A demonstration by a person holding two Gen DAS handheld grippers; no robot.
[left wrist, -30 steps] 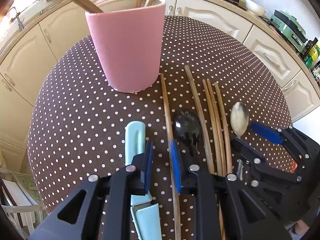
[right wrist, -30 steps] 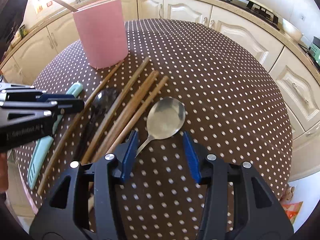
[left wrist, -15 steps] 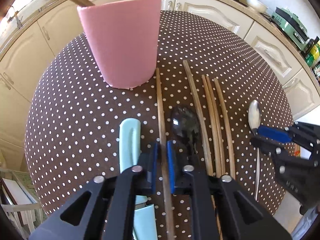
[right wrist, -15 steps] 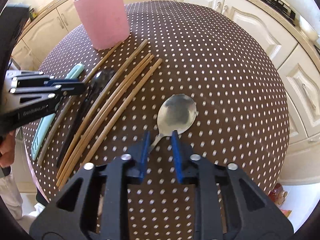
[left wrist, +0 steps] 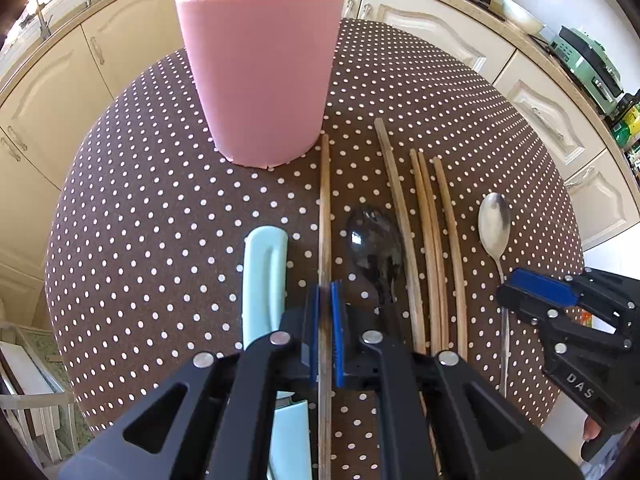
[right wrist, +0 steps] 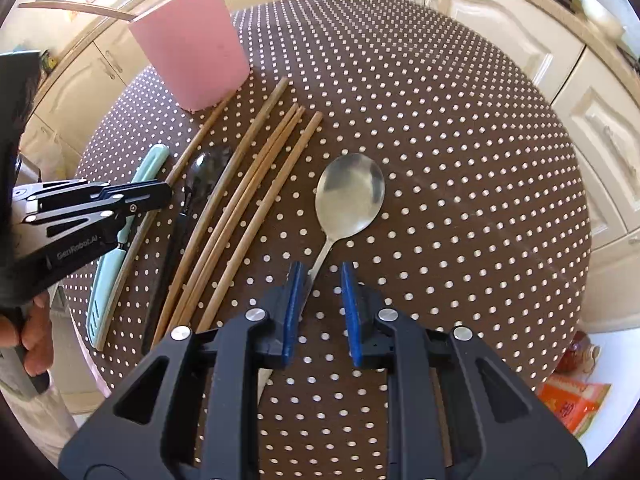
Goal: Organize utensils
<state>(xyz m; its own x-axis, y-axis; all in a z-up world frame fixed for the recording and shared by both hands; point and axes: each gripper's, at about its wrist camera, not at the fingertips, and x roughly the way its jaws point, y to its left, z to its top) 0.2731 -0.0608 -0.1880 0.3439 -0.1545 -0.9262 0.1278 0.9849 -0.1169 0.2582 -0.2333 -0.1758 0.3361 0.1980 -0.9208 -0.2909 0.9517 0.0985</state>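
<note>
A pink holder cup [left wrist: 260,76] with wooden sticks in it stands at the far side of the dotted table; it also shows in the right wrist view [right wrist: 188,52]. My left gripper [left wrist: 325,308] is shut on a single wooden chopstick [left wrist: 325,208] that lies on the table. Beside it lie a mint-green knife [left wrist: 264,276], a dark spoon [left wrist: 374,248] and several more chopsticks [left wrist: 428,240]. My right gripper [right wrist: 322,284] is open, its jaws on either side of the handle of a silver spoon [right wrist: 350,196] that lies flat.
The round table [right wrist: 460,140] has a brown cloth with white dots. Cream kitchen cabinets [left wrist: 432,36] ring it at the back. An orange packet [right wrist: 576,404] lies on the floor at the right. My left gripper also shows in the right wrist view [right wrist: 156,196].
My left gripper has closed on the single chopstick. My right gripper narrowed around the silver spoon's handle, then widened a little; it stays open.
</note>
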